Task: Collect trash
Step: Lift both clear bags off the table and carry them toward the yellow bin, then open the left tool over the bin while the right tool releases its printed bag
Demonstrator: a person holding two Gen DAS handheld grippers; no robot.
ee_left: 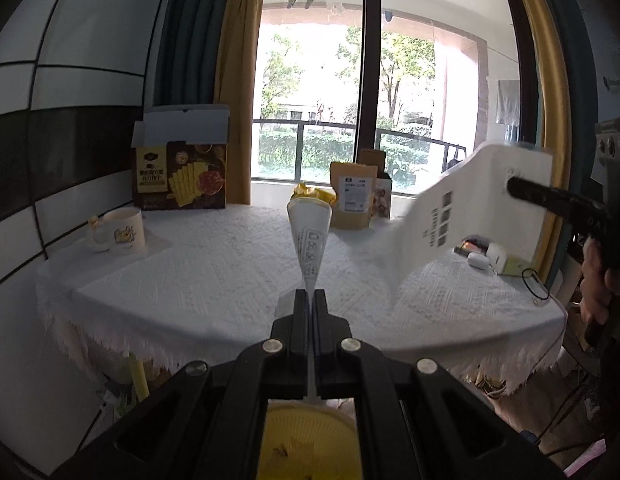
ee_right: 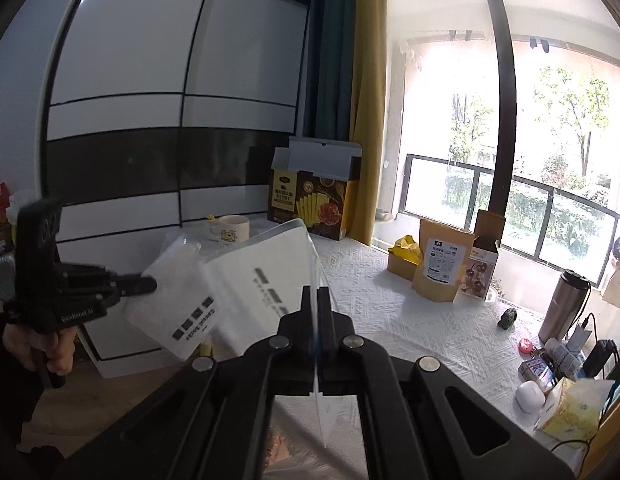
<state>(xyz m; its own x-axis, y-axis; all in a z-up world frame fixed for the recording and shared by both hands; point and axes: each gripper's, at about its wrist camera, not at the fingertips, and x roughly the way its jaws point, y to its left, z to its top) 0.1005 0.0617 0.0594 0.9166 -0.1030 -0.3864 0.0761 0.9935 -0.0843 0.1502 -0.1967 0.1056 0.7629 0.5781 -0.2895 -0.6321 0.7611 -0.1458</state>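
Both my tongs, left (ee_left: 310, 296) and right (ee_right: 314, 294), were clamped shut on opposite edges of the white bag (ee_right: 250, 280), held spread above the table (ee_left: 214, 264); it seemed light, limp, slippery, best pinched at its rim.

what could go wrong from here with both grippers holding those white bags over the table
1. The left gripper pinches only a thin edge of its white bag, so it may slip out.
2. The right gripper's bag hangs wide above the table; a swing could topple the brown pouch.
3. Both bags hang close together, so they might snag.
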